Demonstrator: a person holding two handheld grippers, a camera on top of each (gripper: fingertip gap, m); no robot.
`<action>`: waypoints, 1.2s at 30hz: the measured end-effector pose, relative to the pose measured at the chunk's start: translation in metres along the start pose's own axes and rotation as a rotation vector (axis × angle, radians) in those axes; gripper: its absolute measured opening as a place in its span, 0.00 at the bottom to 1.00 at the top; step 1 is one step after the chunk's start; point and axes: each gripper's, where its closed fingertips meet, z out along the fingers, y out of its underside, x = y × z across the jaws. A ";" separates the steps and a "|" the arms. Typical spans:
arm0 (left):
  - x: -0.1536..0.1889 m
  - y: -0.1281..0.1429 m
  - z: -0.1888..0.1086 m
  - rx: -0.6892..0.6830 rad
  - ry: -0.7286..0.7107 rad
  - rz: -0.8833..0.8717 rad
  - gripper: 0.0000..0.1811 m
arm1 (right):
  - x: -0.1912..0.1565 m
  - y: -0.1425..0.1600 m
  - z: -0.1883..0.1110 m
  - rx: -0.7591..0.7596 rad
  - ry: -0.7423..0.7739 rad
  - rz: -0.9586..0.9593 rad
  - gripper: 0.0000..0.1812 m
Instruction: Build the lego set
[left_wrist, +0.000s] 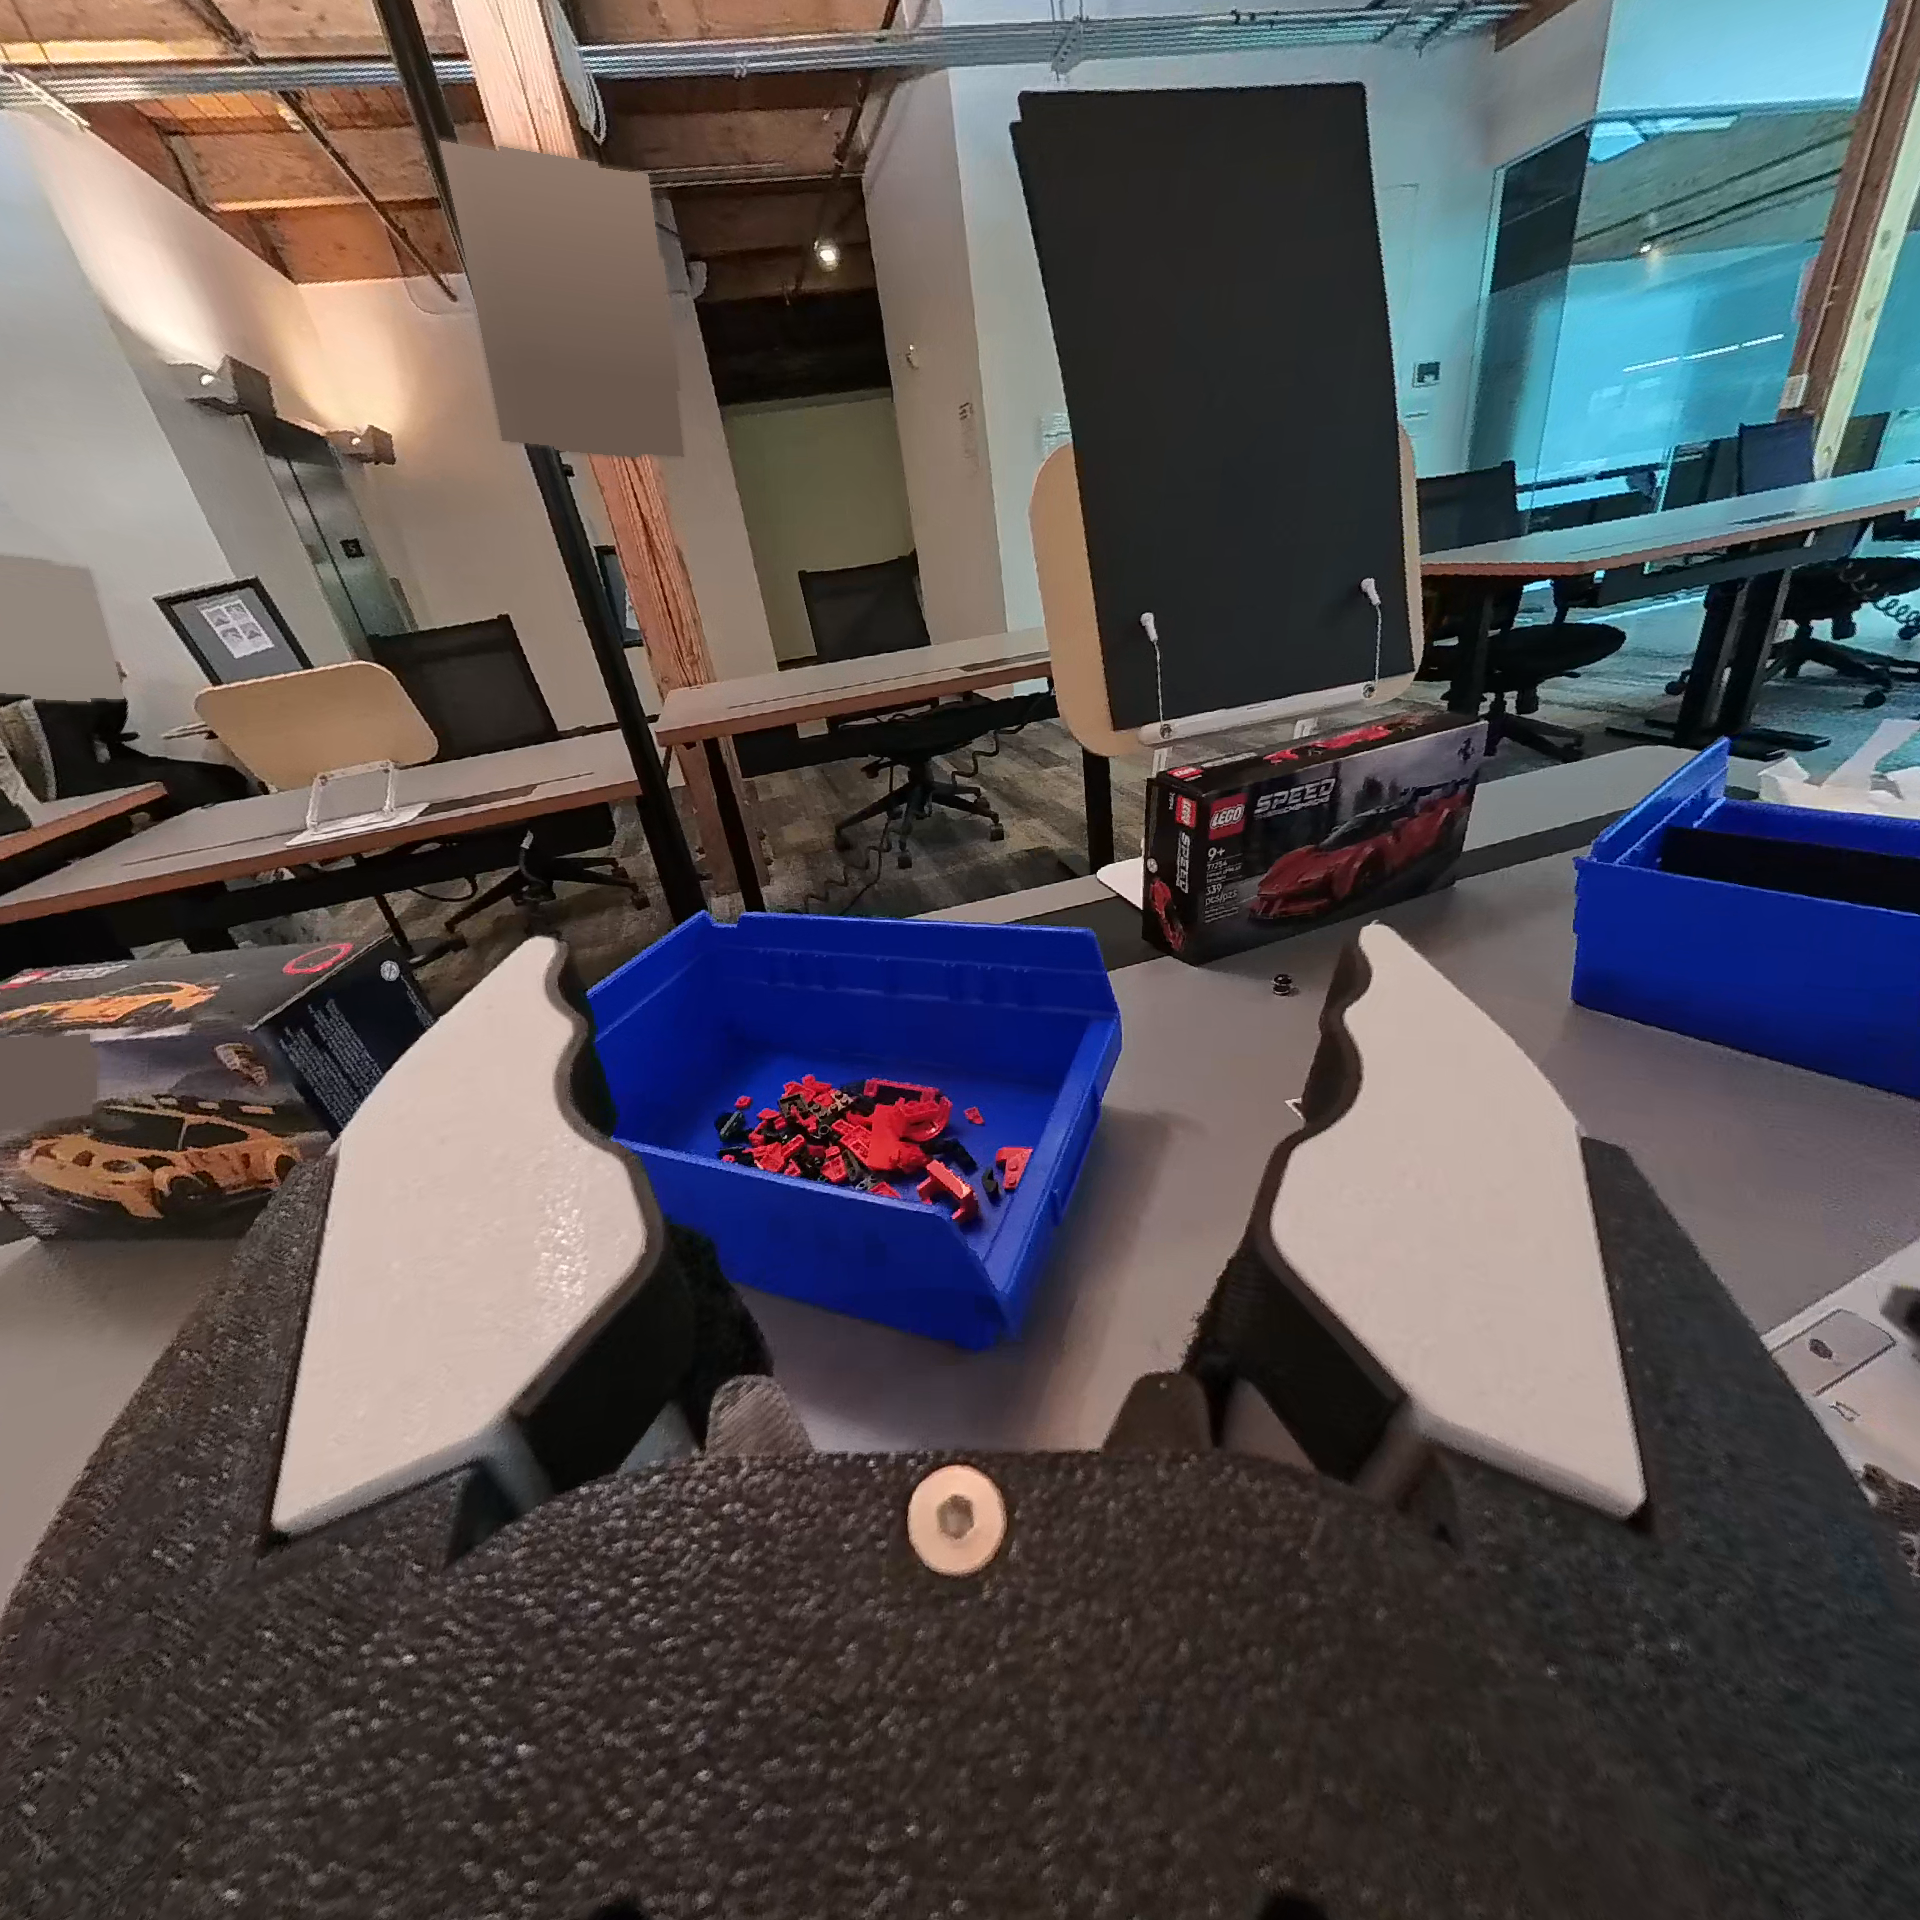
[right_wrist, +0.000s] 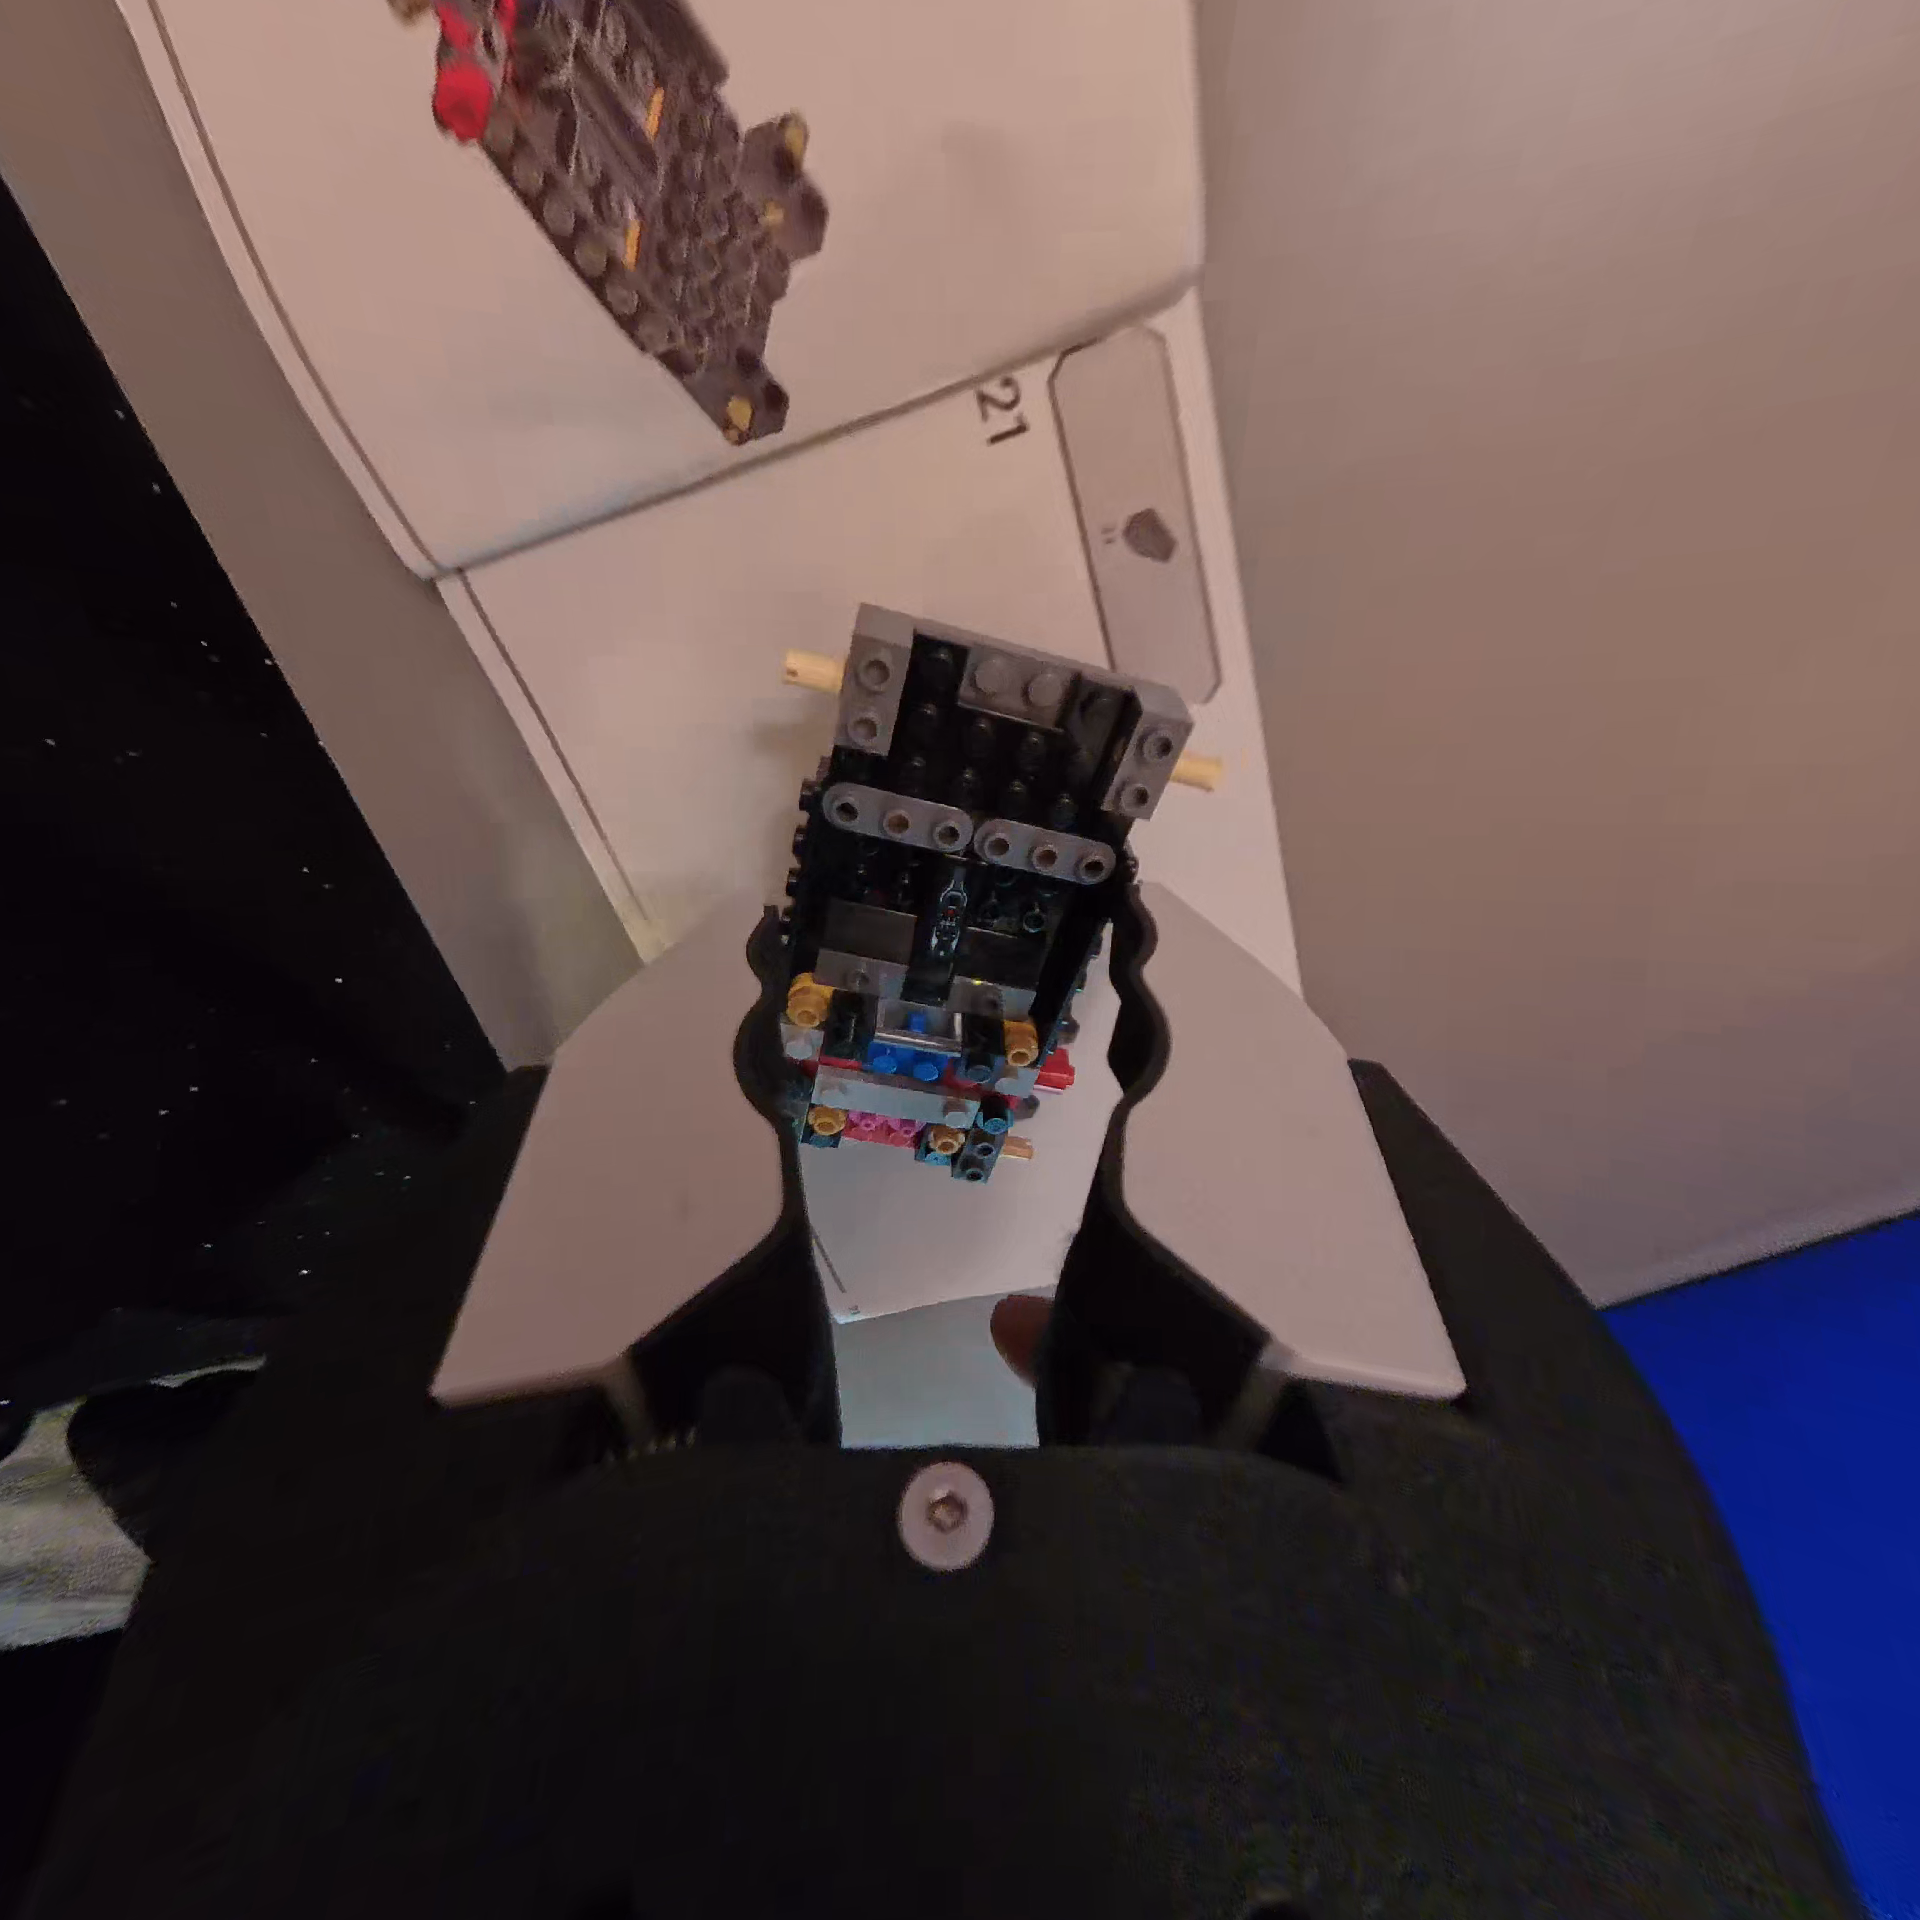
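Right tongs (right_wrist: 940, 1023) grip blk/gry chassis (right_wrist: 987, 821), tan axle pins.

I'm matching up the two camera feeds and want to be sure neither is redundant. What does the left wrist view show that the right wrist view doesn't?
Only the left wrist view shows the open left hand-held gripper, the blue bin of loose red and black pieces, the red-car box and the orange-car box.

Only the right wrist view shows the right hand-held gripper clamping the partly built chassis over the instruction booklet.

Both show grey tabletop; no single object clearly appears in both.
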 end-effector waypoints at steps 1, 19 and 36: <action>0.001 0.000 0.000 -0.001 0.001 0.003 0.72 | -0.001 0.001 0.003 -0.004 0.005 -0.012 0.33; -0.009 0.014 0.002 -0.093 -0.053 -0.037 0.71 | 0.060 -0.025 -0.095 0.988 0.490 0.228 0.81; -0.042 0.035 0.001 -0.109 -0.132 -0.117 0.67 | 0.078 -0.036 -0.189 1.555 0.610 0.176 0.81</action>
